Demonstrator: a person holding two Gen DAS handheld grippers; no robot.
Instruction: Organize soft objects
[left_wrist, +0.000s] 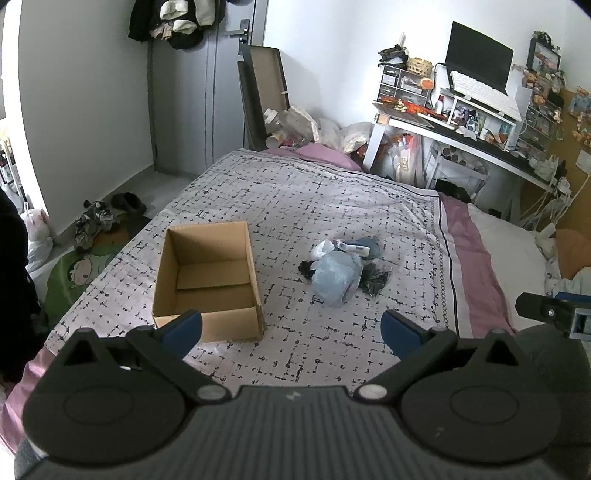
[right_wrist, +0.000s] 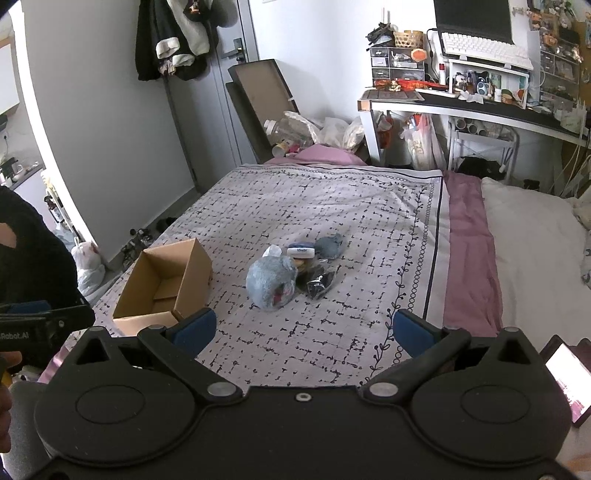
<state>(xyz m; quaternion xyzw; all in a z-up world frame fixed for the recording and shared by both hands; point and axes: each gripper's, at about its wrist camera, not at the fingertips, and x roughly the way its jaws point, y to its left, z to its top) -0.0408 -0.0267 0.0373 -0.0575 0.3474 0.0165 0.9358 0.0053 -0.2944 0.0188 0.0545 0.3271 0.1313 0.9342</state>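
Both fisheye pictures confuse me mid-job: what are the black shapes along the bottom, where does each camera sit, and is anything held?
Each picture comes from a camera mounted on a hand-held gripper, looking forward along its two blue-tipped fingers. The black shapes are the gripper bodies. The left gripper and the right gripper are both open and hold nothing. Both look over a bed with a patterned cover. On it stands an open cardboard box, empty as far as can be seen. To its right lies a small pile of soft things, some in clear bags: a light blue fluffy item and dark pieces. Nothing is packed yet.
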